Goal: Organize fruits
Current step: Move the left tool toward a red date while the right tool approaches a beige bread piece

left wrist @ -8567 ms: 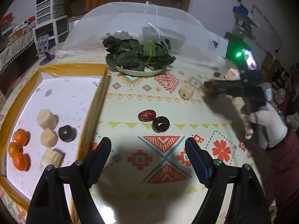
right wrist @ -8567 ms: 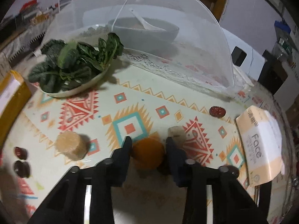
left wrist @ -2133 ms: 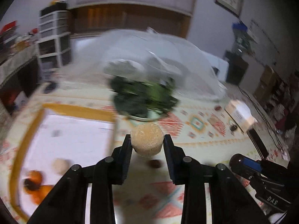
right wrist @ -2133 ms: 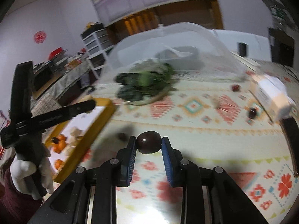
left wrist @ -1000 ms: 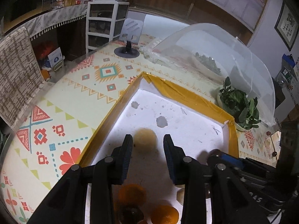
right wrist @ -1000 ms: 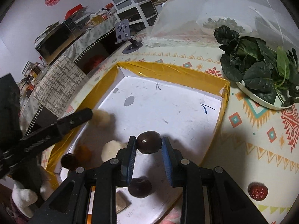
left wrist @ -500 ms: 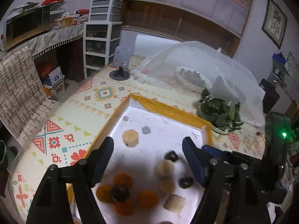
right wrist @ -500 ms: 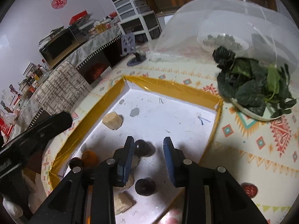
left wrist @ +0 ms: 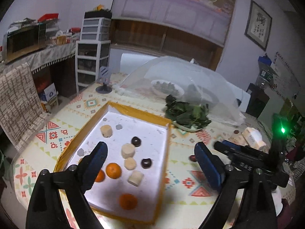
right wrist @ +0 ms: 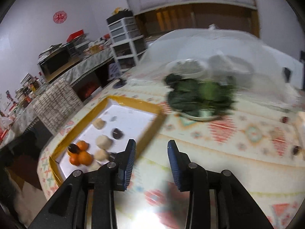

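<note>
A yellow-rimmed white tray lies on the patterned tablecloth. It holds several tan cut fruit pieces, oranges and two dark round fruits. My left gripper is wide open and empty, high above the tray. My right gripper is open and empty, above the cloth just right of the tray; that view is blurred. The right gripper also shows in the left wrist view to the tray's right. A red date lies on the cloth by it.
A plate of dark greens stands behind the tray, in front of a mesh food cover. A tissue pack and small dark fruits lie at the right. Drawers and shelves stand beyond the table's far left.
Both grippers have risen and pulled back from the tray. The right gripper has swung right, off the tray, leaving its dark fruit there. The left gripper stays wide open.
</note>
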